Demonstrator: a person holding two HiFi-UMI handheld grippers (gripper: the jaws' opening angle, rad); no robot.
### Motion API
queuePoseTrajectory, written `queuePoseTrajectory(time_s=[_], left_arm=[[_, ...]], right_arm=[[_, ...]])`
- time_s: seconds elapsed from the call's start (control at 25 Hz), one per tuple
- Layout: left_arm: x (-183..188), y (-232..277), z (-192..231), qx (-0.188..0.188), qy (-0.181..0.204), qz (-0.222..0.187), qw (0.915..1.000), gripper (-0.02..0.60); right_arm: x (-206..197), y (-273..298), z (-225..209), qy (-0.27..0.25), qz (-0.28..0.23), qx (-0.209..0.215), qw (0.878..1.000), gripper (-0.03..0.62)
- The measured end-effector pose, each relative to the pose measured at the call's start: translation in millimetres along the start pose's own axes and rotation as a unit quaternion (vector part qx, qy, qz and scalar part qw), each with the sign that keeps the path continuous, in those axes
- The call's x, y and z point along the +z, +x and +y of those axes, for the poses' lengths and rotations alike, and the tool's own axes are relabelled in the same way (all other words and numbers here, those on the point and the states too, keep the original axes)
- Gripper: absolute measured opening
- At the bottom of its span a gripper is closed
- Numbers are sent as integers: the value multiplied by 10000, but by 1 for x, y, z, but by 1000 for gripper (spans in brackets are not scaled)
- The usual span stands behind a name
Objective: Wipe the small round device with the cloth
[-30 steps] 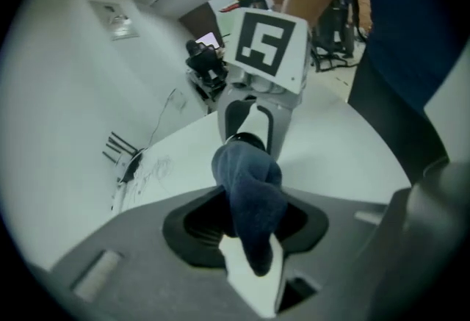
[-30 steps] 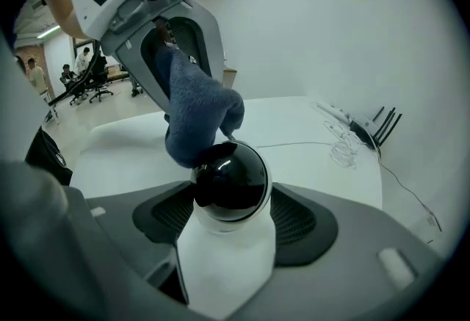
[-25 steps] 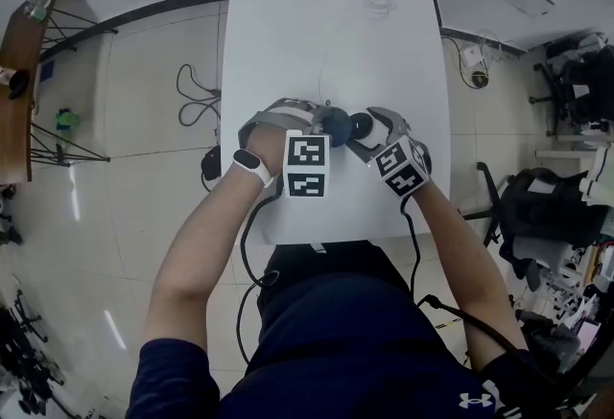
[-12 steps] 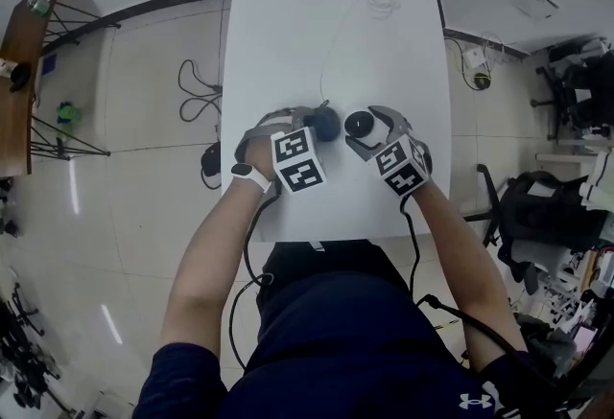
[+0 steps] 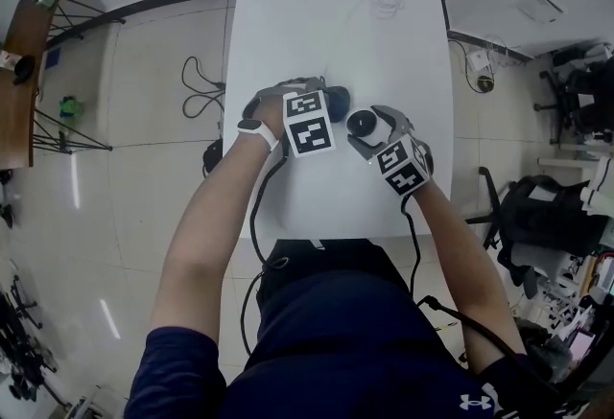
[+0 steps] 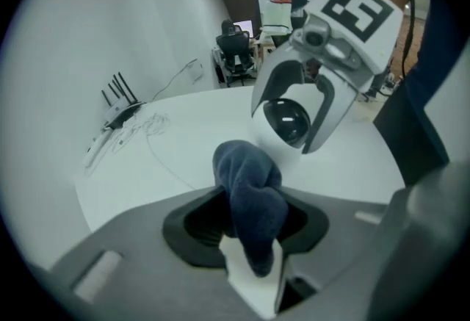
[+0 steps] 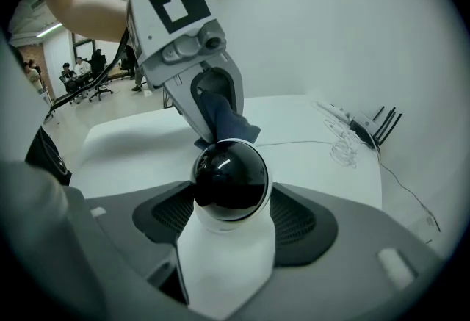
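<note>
- Dark blue cloth [image 6: 250,195] is clenched in our left gripper [image 6: 248,253], its bunched end poking out past the jaws.
- Our right gripper [image 7: 229,239] is clamped on the white body of the small round device [image 7: 230,180], holding its black dome up over the white table [image 5: 336,14].
- The cloth end is just beside the dome; we cannot tell whether it touches.
- We judge the wiping itself is in hand. The next move calls for pressing the cloth onto the dome and rubbing across it, with the device kept steady.
- Count: one cloth, one device, two grippers.
</note>
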State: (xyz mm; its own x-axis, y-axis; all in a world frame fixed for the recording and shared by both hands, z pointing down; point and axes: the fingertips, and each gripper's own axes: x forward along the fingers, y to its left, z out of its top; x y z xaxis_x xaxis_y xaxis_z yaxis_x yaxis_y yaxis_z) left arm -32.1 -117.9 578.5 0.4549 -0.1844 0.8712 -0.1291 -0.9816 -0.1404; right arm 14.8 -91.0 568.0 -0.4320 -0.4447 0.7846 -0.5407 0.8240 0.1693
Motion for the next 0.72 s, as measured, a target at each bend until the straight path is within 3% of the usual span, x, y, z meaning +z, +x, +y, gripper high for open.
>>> queuePoseTrajectory(time_s=[0.24, 0.4, 0.72], left_arm=[[-16, 0, -22, 53, -45, 135, 9999, 147], [-16, 4, -65, -13, 257, 260, 9993, 147], [-6, 12, -100, 295, -209, 235, 9991, 146]], right_arm=[[1, 3, 1, 117, 21, 3, 9999, 330], [-2, 3, 0, 198, -1, 13, 9998, 330], [-3, 6, 1, 109, 60, 40, 9999, 330]])
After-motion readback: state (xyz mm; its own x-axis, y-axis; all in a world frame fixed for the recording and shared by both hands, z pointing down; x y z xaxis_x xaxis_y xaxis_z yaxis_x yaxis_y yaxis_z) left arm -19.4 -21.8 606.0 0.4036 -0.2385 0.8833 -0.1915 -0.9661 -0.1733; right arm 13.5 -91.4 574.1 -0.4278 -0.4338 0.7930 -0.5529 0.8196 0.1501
